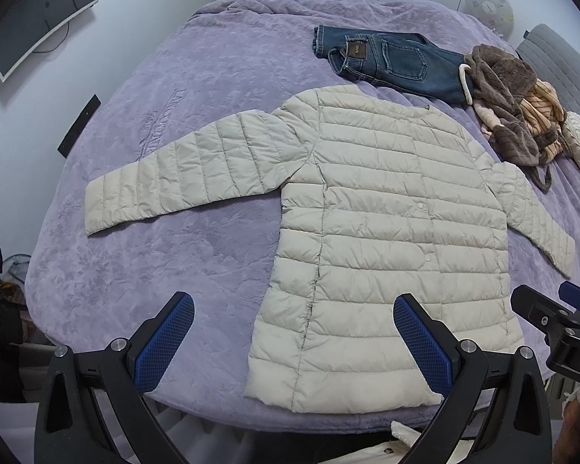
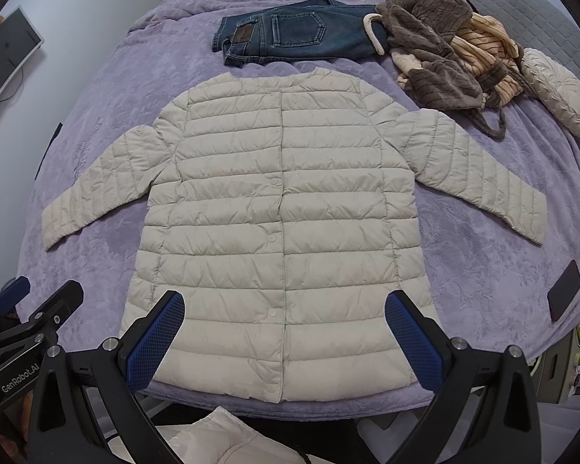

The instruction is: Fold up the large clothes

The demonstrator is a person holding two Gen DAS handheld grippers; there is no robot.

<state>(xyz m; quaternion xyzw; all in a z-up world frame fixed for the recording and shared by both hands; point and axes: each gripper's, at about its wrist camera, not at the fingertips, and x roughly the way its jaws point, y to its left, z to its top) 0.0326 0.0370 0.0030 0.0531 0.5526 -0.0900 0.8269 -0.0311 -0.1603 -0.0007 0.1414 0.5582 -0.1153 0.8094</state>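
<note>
**Jacket laid flat, both grippers wide and empty**

Left wrist view first: the left gripper (image 1: 294, 342) hangs over the near edge of the bed, jaws spread wide, nothing between them. Its right blue pad (image 1: 421, 342) sits in front of the hem of the cream quilted jacket (image 1: 386, 232), its left pad in front of bare purple bedspread (image 1: 174, 263). The jacket lies flat, front up, snaps done up, both sleeves out to the sides. Beyond the collar, folded blue jeans (image 1: 390, 62); to their right, a heap of brown and striped clothes (image 1: 518, 108). The other gripper pokes in at the right edge.

Over to the right wrist view: the right gripper (image 2: 284, 342) is lined up on the jacket (image 2: 282, 212), jaws parted wide, holding nothing, both pads in front of the lower hem. The jacket fills the middle of the bedspread (image 2: 483, 270), hem near the bed's front edge. Jeans (image 2: 290, 38) and the clothes heap (image 2: 444, 46) lie at the far side, a cream cushion (image 2: 556, 92) beside the heap, a dark phone (image 2: 564, 290) on the right
</note>
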